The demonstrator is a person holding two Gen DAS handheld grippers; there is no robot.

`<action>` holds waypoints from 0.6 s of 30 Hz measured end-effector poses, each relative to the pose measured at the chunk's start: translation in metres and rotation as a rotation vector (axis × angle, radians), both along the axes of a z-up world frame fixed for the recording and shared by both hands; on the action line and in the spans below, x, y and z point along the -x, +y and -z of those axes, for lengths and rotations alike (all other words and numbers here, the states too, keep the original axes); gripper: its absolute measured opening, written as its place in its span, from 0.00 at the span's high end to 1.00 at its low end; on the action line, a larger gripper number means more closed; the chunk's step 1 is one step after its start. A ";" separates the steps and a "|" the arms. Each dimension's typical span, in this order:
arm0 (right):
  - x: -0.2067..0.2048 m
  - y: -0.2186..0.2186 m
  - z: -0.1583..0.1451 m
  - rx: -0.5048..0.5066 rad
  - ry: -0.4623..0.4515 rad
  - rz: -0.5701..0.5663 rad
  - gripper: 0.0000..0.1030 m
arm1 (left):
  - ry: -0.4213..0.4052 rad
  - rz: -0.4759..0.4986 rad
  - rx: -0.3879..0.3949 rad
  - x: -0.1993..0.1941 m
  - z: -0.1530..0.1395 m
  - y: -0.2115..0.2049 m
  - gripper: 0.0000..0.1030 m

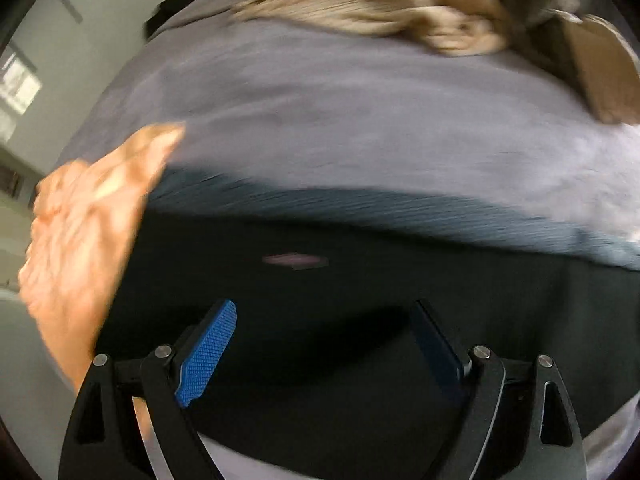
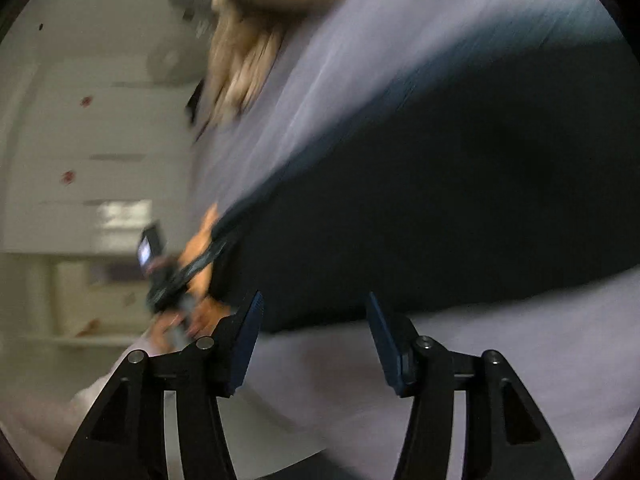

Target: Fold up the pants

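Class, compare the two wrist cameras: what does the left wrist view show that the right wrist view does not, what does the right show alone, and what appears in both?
Only the left wrist view shows a brown cardboard box at the far right of the bed, and a small pale label on the dark pants.

Only the right wrist view shows the left gripper from outside, held at the pants' edge, with white drawers behind.

Both show the pants lying on a lilac sheet, a blurred tan garment beyond, and open jaws with nothing between them; the right gripper hangs over the pants' edge.

No legible text, label or number anywhere, both views blurred by motion.
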State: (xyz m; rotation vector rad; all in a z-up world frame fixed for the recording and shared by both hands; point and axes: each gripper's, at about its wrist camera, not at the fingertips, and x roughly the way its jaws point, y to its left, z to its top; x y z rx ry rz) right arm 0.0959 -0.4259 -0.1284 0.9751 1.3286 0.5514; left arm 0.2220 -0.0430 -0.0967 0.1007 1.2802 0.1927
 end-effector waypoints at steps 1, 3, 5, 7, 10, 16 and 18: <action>0.004 0.025 0.010 -0.029 0.027 -0.020 0.44 | 0.002 -0.008 -0.011 0.006 0.004 0.017 0.13; 0.006 0.074 0.031 -0.079 0.064 -0.061 0.44 | 0.002 -0.021 0.002 0.011 0.014 0.050 0.05; 0.009 0.099 0.044 -0.105 0.080 -0.056 0.44 | 0.005 -0.026 0.041 0.010 0.023 0.072 0.00; 0.004 0.115 0.054 -0.114 0.095 -0.041 0.44 | 0.005 -0.014 0.062 0.014 0.026 0.079 0.00; 0.008 0.119 0.058 -0.095 0.115 -0.028 0.44 | -0.001 0.019 0.059 0.008 0.030 0.081 0.00; -0.001 0.120 0.056 -0.102 0.168 0.026 0.44 | -0.012 0.028 0.084 0.011 0.028 0.083 0.00; 0.000 0.116 0.051 -0.108 0.158 0.064 0.44 | -0.013 0.031 0.086 0.012 0.027 0.085 0.00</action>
